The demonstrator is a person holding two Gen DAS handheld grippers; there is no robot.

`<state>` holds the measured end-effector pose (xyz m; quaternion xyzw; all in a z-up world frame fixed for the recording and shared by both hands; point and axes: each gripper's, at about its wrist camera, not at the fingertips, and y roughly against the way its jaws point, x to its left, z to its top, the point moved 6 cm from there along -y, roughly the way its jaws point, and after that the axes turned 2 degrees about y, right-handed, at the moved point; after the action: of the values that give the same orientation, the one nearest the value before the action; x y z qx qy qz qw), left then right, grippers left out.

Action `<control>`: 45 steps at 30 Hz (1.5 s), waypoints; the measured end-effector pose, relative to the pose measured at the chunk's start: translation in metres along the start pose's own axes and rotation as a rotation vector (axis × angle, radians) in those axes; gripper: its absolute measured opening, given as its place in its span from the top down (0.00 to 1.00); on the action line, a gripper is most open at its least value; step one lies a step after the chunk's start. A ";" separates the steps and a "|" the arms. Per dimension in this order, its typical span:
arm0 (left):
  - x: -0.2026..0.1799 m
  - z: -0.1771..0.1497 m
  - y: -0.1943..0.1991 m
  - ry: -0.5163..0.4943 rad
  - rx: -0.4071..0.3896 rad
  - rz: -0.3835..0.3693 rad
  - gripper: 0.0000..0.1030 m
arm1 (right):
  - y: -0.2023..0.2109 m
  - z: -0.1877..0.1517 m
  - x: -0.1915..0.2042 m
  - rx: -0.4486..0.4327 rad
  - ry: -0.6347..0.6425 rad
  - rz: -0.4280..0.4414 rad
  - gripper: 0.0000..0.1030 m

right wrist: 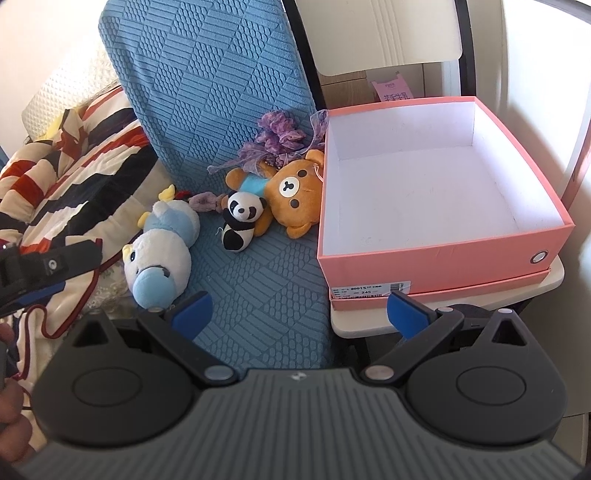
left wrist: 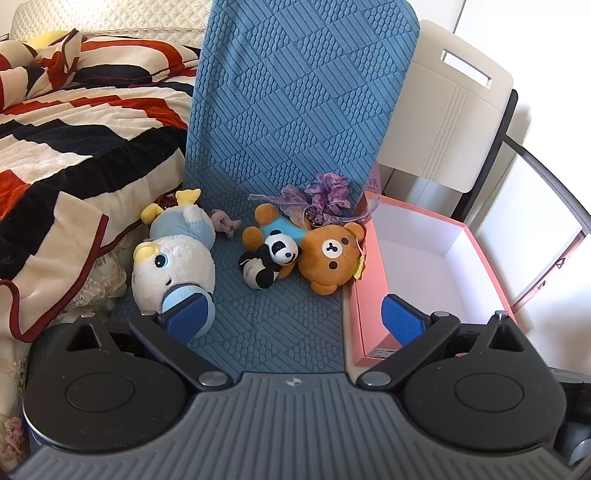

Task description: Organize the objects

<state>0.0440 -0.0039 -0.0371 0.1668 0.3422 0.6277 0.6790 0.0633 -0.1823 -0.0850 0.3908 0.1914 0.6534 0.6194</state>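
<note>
Several soft toys lie on a blue textured mat (left wrist: pixel 266 325) (right wrist: pixel 258 288): a white and blue plush (left wrist: pixel 177 258) (right wrist: pixel 162 251) at the left, a small panda (left wrist: pixel 271 260) (right wrist: pixel 242 219), a brown bear (left wrist: pixel 328 254) (right wrist: pixel 291 188) and a purple ribbon flower (left wrist: pixel 325 195) (right wrist: pixel 277 133) behind them. An empty pink box (left wrist: pixel 369 280) (right wrist: pixel 436 262) stands to the right on a white stool. My left gripper (left wrist: pixel 297 319) is open and empty, above the mat in front of the toys. My right gripper (right wrist: pixel 299 312) is open and empty, near the box's front corner.
A striped red, black and cream blanket (left wrist: pixel 74 147) (right wrist: pixel 74 173) lies at the left. A white chair back (left wrist: pixel 443 110) (right wrist: pixel 384 33) stands behind the box. A small mauve plush (left wrist: pixel 225 223) lies between the toys. The left gripper's body (right wrist: pixel 40 266) shows at the right wrist view's left edge.
</note>
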 end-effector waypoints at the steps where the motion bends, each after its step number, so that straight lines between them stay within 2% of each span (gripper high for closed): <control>1: 0.000 0.000 0.000 0.001 0.001 0.000 0.01 | 0.001 0.000 0.000 -0.001 -0.003 0.001 0.00; 10: 0.000 -0.002 0.000 -0.001 0.005 -0.007 0.01 | 0.000 0.001 0.000 0.002 0.002 0.000 0.00; 15: 0.001 -0.003 0.000 0.001 0.005 -0.007 0.01 | 0.001 0.001 0.001 -0.006 0.007 0.034 0.00; 25: 0.021 -0.003 -0.001 0.028 0.012 0.006 0.01 | -0.007 0.001 0.013 -0.010 0.037 0.023 0.00; 34: 0.035 -0.004 -0.016 0.039 0.004 0.016 0.01 | -0.026 -0.004 0.022 0.010 0.032 0.091 0.00; 39: 0.042 -0.006 -0.033 0.029 -0.006 0.031 0.01 | -0.040 -0.005 0.024 -0.010 0.019 0.091 0.03; 41: 0.047 -0.006 -0.042 0.028 -0.013 0.067 0.01 | -0.048 -0.005 0.024 -0.017 0.020 0.078 0.03; 45: 0.057 -0.004 -0.063 0.026 -0.017 0.091 0.01 | -0.065 -0.004 0.023 -0.026 0.020 0.068 0.03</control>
<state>0.0869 0.0401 -0.0956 0.1684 0.3378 0.6630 0.6466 0.1048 -0.1486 -0.1290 0.3824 0.1756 0.6806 0.5998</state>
